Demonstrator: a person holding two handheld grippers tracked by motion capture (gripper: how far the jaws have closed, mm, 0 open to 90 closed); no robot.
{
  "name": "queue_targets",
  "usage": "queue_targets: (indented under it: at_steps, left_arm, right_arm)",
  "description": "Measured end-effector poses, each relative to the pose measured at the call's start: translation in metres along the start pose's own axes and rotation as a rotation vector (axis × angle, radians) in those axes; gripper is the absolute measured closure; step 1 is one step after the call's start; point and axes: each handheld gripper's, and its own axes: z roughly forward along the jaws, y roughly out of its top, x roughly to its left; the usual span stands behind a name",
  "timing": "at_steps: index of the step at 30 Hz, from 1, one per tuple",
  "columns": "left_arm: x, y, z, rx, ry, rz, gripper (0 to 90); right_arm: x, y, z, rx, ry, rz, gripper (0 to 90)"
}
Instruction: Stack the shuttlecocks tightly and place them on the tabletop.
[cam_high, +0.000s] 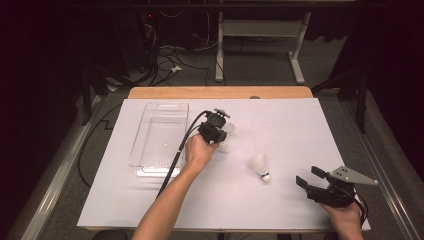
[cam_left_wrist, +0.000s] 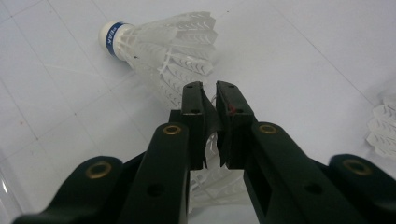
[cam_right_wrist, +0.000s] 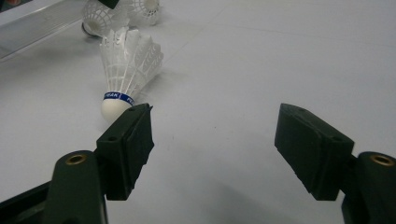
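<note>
My left gripper (cam_high: 220, 136) is over the middle of the white table sheet, beside the tray. In the left gripper view its jaws (cam_left_wrist: 210, 88) are shut on the white feather skirt of a shuttlecock (cam_left_wrist: 215, 184). Just beyond them lies a second shuttlecock (cam_left_wrist: 159, 46) with a blue-banded cork. A third shuttlecock (cam_high: 261, 167) (cam_right_wrist: 126, 70) lies alone on the sheet, cork toward my right gripper (cam_high: 307, 176). That gripper (cam_right_wrist: 217, 123) is open and holds nothing, its left jaw close to the cork.
A clear plastic tray (cam_high: 145, 142) (cam_right_wrist: 32, 25) sits left of my left hand. Part of another shuttlecock (cam_left_wrist: 384, 128) shows at the right edge of the left gripper view. The wooden table edge (cam_high: 220, 92) runs along the back, with floor cables beyond.
</note>
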Motion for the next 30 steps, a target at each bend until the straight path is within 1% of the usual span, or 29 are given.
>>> queue_targets:
  at_steps: [5, 11, 24, 30]
  left_arm:
    - [0.0, 0.0007, 0.0006, -0.001, 0.003, -0.008, 78.8]
    - [-0.0009, 0.0002, 0.001, 0.006, 0.003, -0.005, 74.5]
    - [-0.0025, -0.0001, 0.0007, 0.011, -0.014, -0.001, 72.3]
    - [-0.0019, -0.0005, -0.0012, 0.013, -0.018, -0.002, 68.9]
  right_arm:
    - [-0.0001, 0.0, -0.0001, -0.001, 0.0, 0.001, 28.2]
    - [0.0003, 0.0001, 0.0001, 0.001, 0.001, 0.0, 28.1]
    - [0.0006, 0.0001, 0.0, 0.0, 0.002, 0.0, 28.1]
    - [0.0006, 0.0001, 0.0, 0.0, 0.001, 0.0, 28.1]
